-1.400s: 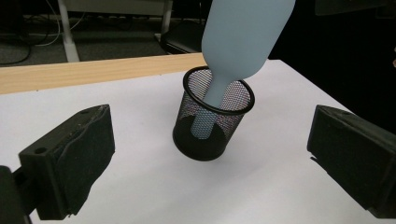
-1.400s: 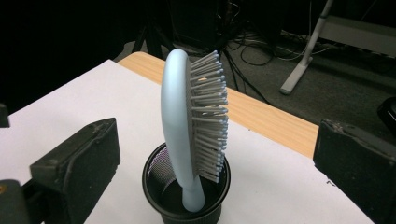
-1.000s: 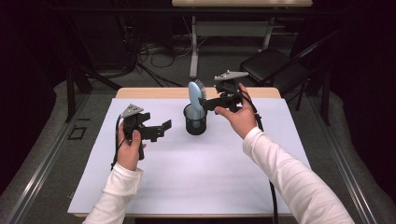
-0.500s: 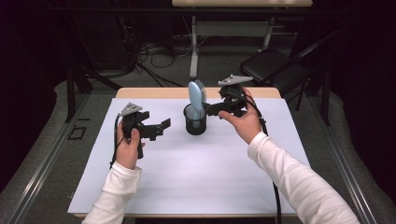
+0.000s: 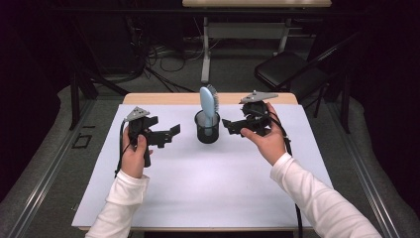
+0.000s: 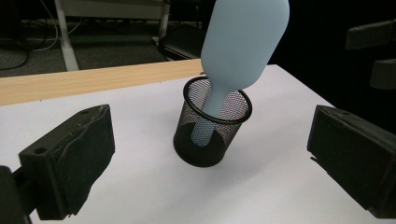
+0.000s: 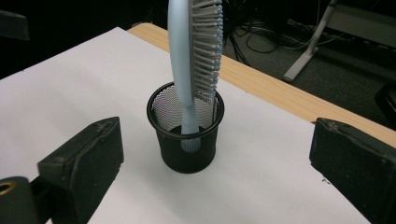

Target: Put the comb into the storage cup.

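A white sheet covers the table (image 5: 208, 193), its wooden edge showing at the far side. Near the middle of that far half stands a black mesh cup (image 5: 207, 130), upright on the sheet. A light blue hairbrush (image 5: 209, 101) stands in it, handle down, its head leaning on the rim and rising well above it. The left tongs (image 5: 173, 132) hover just left of the cup, jaws spread and empty. The right tongs (image 5: 229, 125) hover just right of it, likewise spread, gripping nothing.
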The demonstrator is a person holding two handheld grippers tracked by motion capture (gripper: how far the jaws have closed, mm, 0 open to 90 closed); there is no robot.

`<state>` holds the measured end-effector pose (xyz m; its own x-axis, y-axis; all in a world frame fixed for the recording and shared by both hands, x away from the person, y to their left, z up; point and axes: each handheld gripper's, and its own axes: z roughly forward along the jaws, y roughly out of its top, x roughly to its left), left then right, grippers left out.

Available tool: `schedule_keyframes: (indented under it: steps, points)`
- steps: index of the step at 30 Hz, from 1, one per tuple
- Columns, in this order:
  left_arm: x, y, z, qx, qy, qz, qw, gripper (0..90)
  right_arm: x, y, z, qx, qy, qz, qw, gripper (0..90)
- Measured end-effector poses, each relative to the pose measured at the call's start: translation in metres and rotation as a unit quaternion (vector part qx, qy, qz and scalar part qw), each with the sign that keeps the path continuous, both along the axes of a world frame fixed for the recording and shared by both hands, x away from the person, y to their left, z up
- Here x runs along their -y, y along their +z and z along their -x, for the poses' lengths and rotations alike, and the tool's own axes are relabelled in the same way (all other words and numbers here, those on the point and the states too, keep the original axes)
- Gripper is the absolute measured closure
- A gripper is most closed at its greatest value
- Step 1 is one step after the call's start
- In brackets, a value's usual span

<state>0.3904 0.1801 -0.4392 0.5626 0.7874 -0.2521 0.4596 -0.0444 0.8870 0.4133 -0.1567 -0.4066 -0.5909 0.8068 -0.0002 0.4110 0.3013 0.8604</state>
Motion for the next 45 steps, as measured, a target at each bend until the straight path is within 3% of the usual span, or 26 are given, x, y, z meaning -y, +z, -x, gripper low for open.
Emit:
schedule_keyframes:
  steps: [5, 8, 16, 27, 39, 45]
  points:
    - [-0.002, 0.002, 0.001, 0.0, -0.003, -0.002, 1.0, 1.1, 0.016, -0.008, 0.014, -0.007, 0.002, -0.014, 0.9999, 2.6]
    - [-0.003, 0.003, 0.001, 0.0, -0.007, 0.003, 1.0, 1.1, 0.022, -0.012, 0.023, -0.005, 0.001, -0.004, 1.0, 1.9]
    - [-0.008, 0.0, 0.006, 0.001, -0.011, -0.012, 0.9999, 1.1, 0.042, -0.022, 0.046, -0.005, 0.002, -0.01, 0.9999, 0.0]
    - [-0.025, -0.008, 0.017, -0.002, -0.01, -0.023, 0.9997, 1.1, 0.07, -0.041, 0.07, 0.005, -0.025, -0.011, 0.9996, 0.0]
    - [-0.033, -0.021, 0.028, -0.01, -0.011, -0.036, 0.9992, 1.1, 0.097, -0.067, 0.085, 0.002, -0.058, -0.018, 0.9982, 0.0]
    - [-0.037, -0.028, 0.033, -0.003, -0.015, -0.025, 0.9996, 1.1, 0.111, -0.078, 0.09, -0.005, -0.073, -0.027, 0.997, 0.0]
